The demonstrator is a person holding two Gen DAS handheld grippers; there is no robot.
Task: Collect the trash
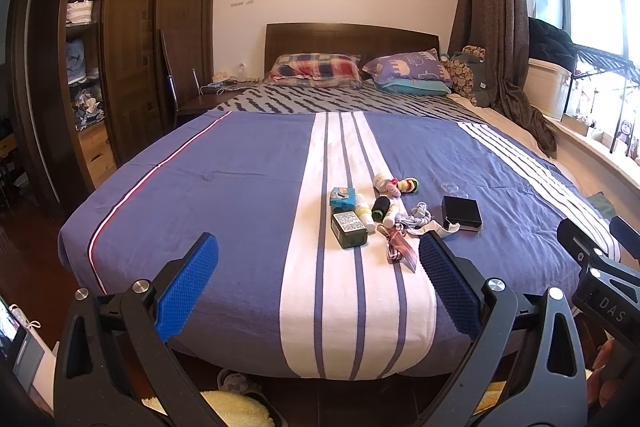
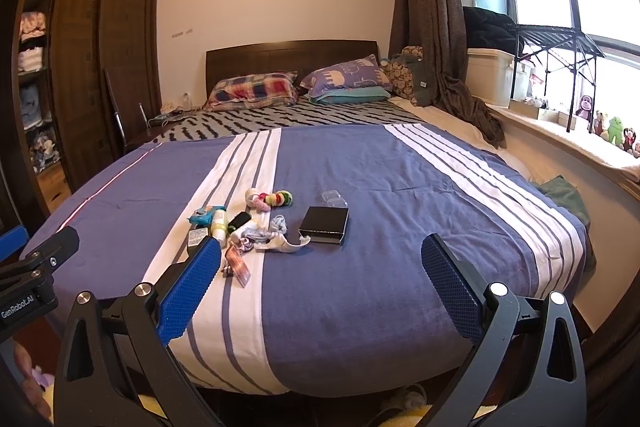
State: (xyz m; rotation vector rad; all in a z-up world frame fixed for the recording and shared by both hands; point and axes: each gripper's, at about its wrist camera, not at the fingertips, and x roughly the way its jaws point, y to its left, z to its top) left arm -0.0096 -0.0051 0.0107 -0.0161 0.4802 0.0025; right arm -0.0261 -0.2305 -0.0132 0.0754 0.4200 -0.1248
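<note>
Both grippers hang in the air off the foot edge of the bed [image 1: 224, 195], pointing along it toward the headboard. The left gripper [image 1: 318, 267] has its blue-padded jaws spread wide and grips nothing; the right gripper [image 2: 320, 267] is equally wide and empty. Neither touches the bedding.

The trash sits in a loose cluster near the middle of the foot half of the bed, on and just beside the white striped band. It includes a dark green box [image 1: 349, 229] with a white printed label, too small to read, a teal packet [image 1: 342, 197], a black spool [image 1: 380, 209], a strip of pink ribbon [image 1: 400, 251], a black box [image 1: 461, 213] and a clear plastic lid [image 1: 455, 190] just beyond it toward the headboard.

The left wrist view shows the other gripper at its right edge, marked "DAS", and fluffy slippers [image 1: 236, 407] on the floor below the foot edge. The right wrist view shows the other gripper at its left edge, marked "GenRobot.AI", and small stuffed toys [image 2: 614, 131] lined up on the windowsill.
</note>
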